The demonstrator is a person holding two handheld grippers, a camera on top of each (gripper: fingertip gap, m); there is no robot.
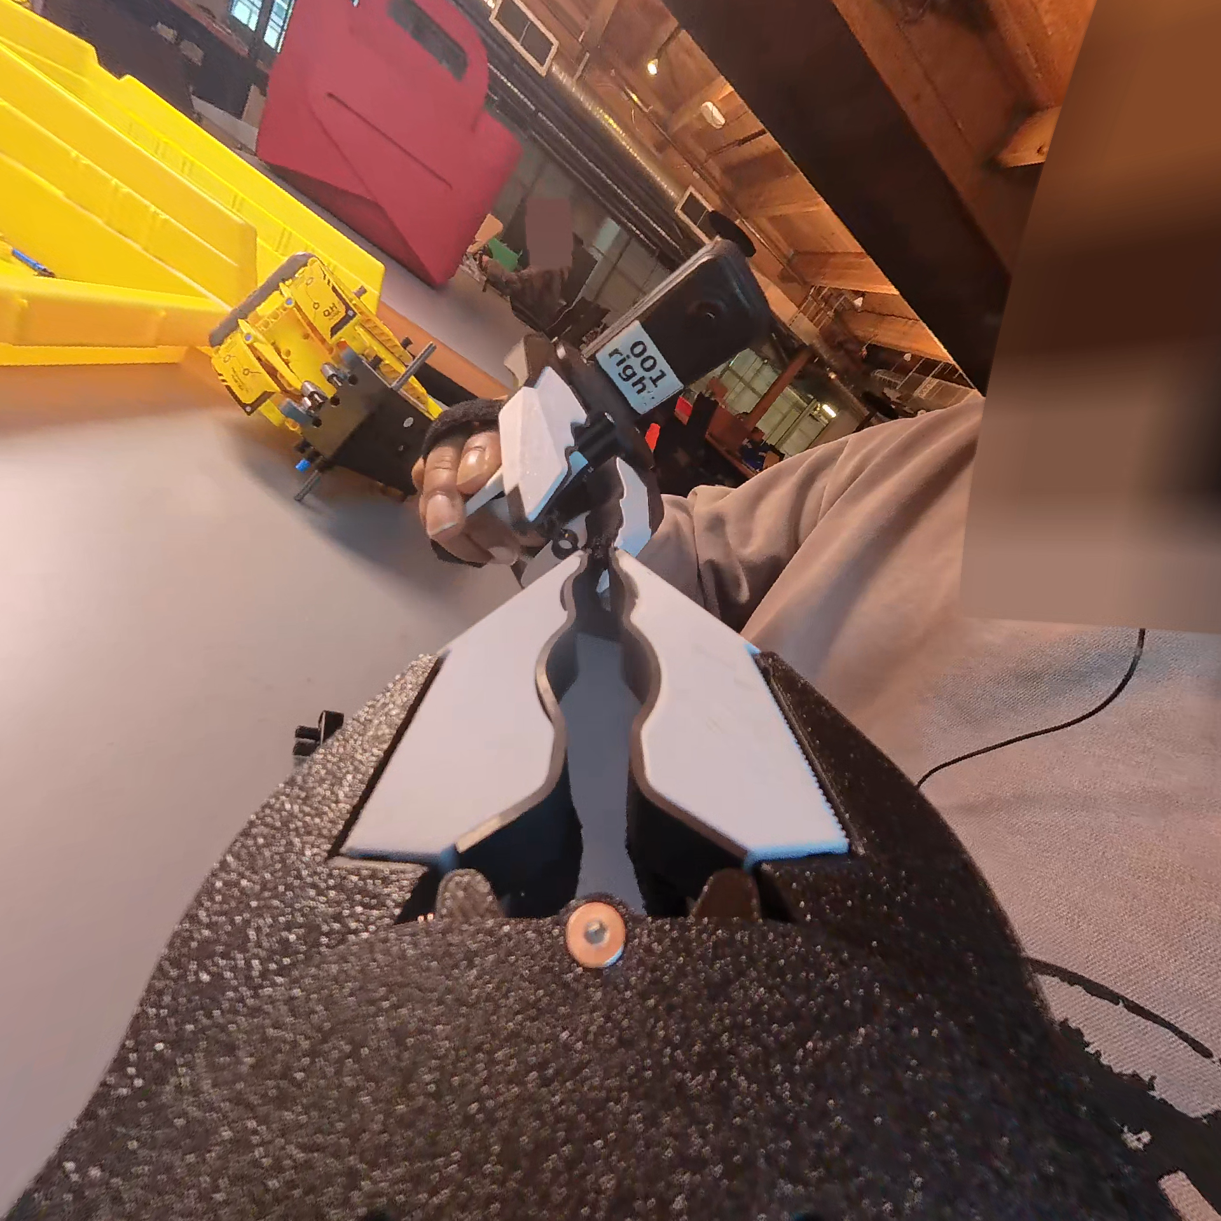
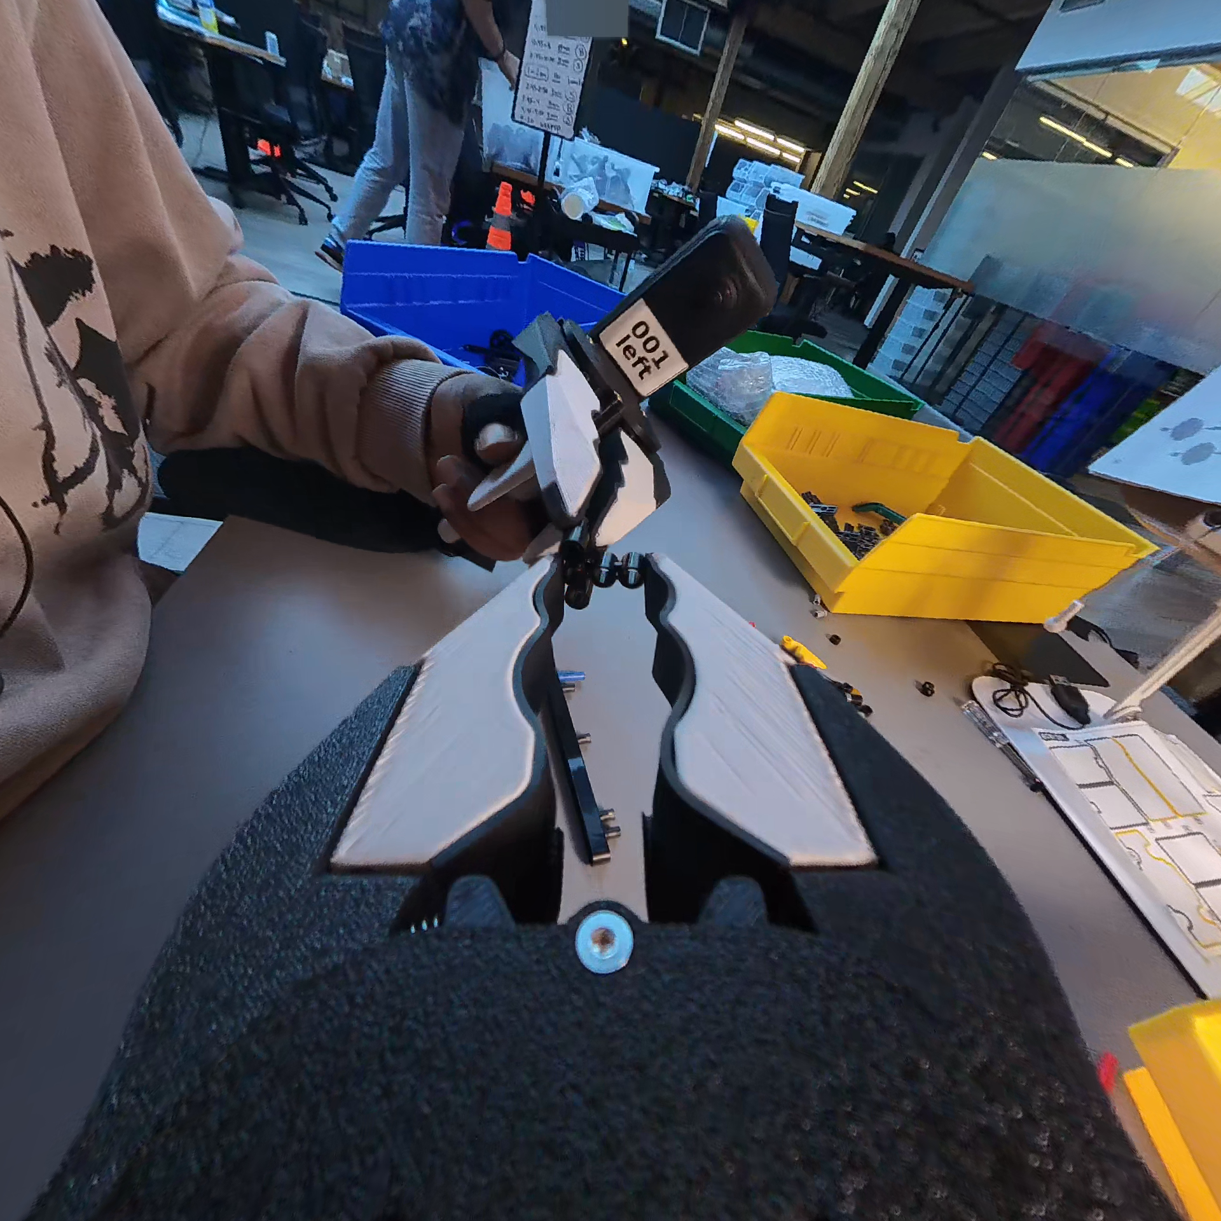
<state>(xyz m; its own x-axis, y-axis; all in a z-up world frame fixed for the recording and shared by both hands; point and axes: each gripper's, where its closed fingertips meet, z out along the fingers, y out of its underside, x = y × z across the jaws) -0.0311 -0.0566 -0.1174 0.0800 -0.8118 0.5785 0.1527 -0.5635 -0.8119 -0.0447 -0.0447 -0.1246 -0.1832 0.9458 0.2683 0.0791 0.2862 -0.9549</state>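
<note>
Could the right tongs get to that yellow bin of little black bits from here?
Probably yes: the yellow bin stands open-topped to the right of the right tongs, bare table between. But they seem shut on a small black part.

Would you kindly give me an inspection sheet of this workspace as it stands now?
Surface: grey table, bare near the person.
Job's things: small black part held in mid-air by both grippers; black beam with pins lying on the table below; yellow-and-black model standing beside yellow trays.
Clutter: loose small pieces; yellow bin holding black pieces; printed sheet.
Grippers: left gripper fingers closed on the part; right gripper fingers grip it from both sides.
Cables: coiled black cable on a white disc.
Surroundings: blue bin, green bin, person walking behind.
</note>
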